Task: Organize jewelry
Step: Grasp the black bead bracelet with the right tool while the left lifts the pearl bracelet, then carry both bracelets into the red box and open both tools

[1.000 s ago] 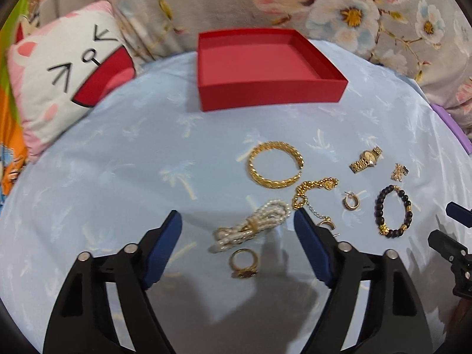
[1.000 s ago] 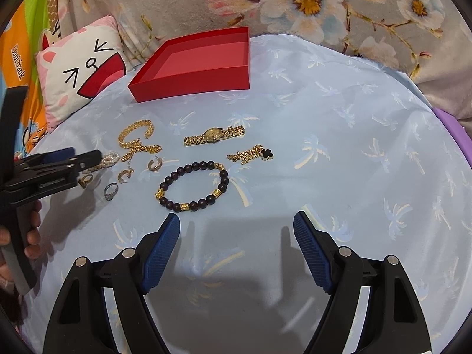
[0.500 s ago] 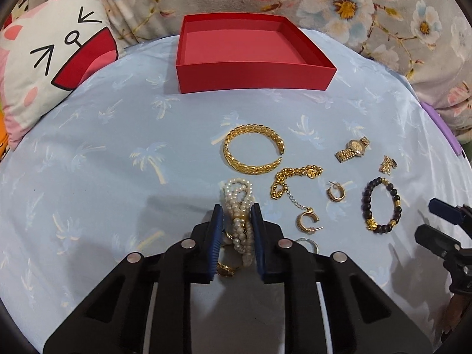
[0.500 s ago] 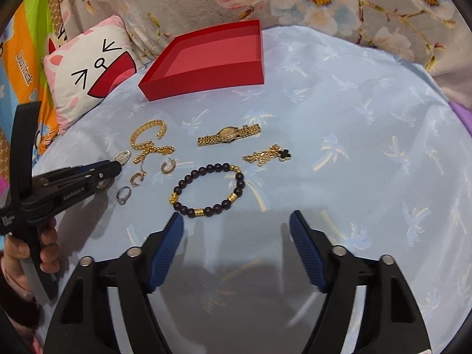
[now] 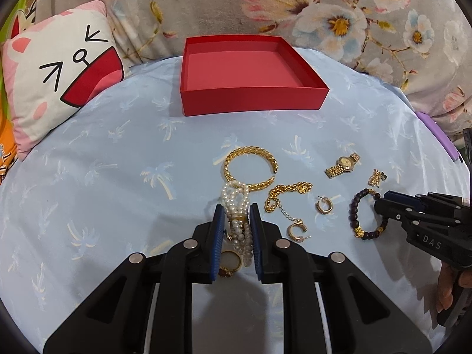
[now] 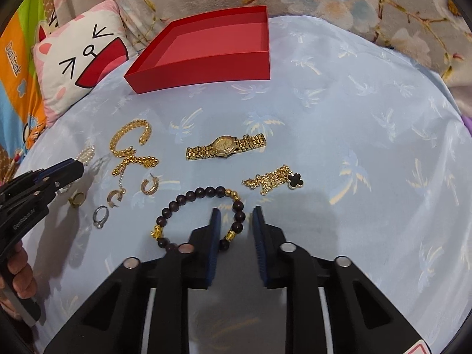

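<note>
Now the left gripper (image 5: 235, 224) pinches the pearl bracelet (image 5: 237, 211) at lower centre, probably to carry it to the red box (image 5: 250, 75); the right gripper (image 6: 235, 230), fingers nearly closed, straddles the dark bead bracelet (image 6: 200, 216).

Right tool (image 6: 235, 215) straddles the dark bead bracelet's (image 6: 188, 199) right side.

Matt red card box (image 5: 250, 97), glossy pearl bracelet (image 5: 236, 203), polished gold-metal bangle (image 5: 250, 168) and watch (image 6: 225, 147), dark smooth beaded bracelet (image 6: 203, 215), satiny pale-blue cloth (image 5: 103, 177), soft fabric pillow (image 5: 59, 82), matt black plastic grippers.
</note>
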Available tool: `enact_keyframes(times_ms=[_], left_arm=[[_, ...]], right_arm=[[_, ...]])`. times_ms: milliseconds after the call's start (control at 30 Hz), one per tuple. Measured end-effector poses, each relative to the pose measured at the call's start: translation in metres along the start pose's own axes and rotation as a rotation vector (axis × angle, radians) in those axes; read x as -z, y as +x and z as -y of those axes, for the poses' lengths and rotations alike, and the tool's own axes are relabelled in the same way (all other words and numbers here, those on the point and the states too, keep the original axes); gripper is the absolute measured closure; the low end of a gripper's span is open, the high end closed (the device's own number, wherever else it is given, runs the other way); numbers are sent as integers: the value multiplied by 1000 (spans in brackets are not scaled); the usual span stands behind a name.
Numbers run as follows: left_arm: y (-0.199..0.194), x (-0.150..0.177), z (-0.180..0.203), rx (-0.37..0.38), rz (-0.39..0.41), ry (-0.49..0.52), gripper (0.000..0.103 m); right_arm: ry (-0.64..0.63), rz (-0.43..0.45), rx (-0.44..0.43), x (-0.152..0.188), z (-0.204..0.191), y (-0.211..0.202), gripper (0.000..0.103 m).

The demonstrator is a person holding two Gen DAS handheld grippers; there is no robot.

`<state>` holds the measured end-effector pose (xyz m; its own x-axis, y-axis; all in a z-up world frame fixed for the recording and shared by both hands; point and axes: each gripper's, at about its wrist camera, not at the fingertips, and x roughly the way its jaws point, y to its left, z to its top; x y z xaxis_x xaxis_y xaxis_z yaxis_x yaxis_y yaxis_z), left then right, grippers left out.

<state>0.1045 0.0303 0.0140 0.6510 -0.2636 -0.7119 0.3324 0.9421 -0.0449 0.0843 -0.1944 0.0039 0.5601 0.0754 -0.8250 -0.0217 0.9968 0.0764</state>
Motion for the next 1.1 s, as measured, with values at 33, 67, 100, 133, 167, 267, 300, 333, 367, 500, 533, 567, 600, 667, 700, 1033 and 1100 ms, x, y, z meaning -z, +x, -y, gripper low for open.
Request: enact_keyframes(times_ms=[33, 67, 100, 133, 167, 267, 300, 333, 367, 500, 533, 567, 600, 667, 700, 1033, 1100], left_arm=[[0, 1, 1, -2, 1, 3, 86], [0, 0, 1, -3, 1, 5, 86], [0, 1, 1, -4, 2, 6, 86], [0, 1, 2, -3, 1, 8, 86], [0, 1, 2, -2, 2, 9, 86], [-2, -3, 2, 8, 4, 13, 86], [-3, -5, 2, 14, 4, 13, 86], [-5, -9, 2, 18, 9, 13, 86], [-6, -14, 2, 18, 18, 17, 86], [-13, -38, 4, 29, 59, 26, 86], [-15, -44, 5, 27, 73, 33, 86], [-17, -51, 6, 22, 87, 41, 86], [-17, -59, 7, 16, 100, 47, 86], [-17, -76, 8, 6, 126, 60, 86], [-16, -83, 9, 1, 134, 66, 86], [36, -187, 2, -3, 177, 59, 86], [55, -205, -3, -27, 186, 44, 86]], right_arm=[[-4, 2, 2, 0, 0, 0, 92], [-7, 2, 1, 1, 0, 0, 96], [-7, 1, -1, 0, 1, 0, 96], [-8, 0, -4, 0, 1, 0, 96], [-11, 0, -7, 0, 1, -1, 96], [-21, 20, -18, -3, -1, -8, 96], [-24, 29, -28, -7, -1, -12, 96], [-28, 41, -34, -11, -2, -17, 96], [-35, 53, -33, -16, -4, -22, 96], [-63, 129, -15, -46, -7, -43, 96], [-66, 143, -12, -54, -7, -46, 96], [-68, 158, -11, -63, -6, -49, 96], [-68, 172, -11, -73, -5, -52, 96], [-70, 194, -15, -95, -4, -55, 96], [-70, 201, -19, -107, -4, -56, 96], [-117, 254, 27, -232, -18, -9, 96], [-133, 250, 17, -251, -21, 8, 96]])
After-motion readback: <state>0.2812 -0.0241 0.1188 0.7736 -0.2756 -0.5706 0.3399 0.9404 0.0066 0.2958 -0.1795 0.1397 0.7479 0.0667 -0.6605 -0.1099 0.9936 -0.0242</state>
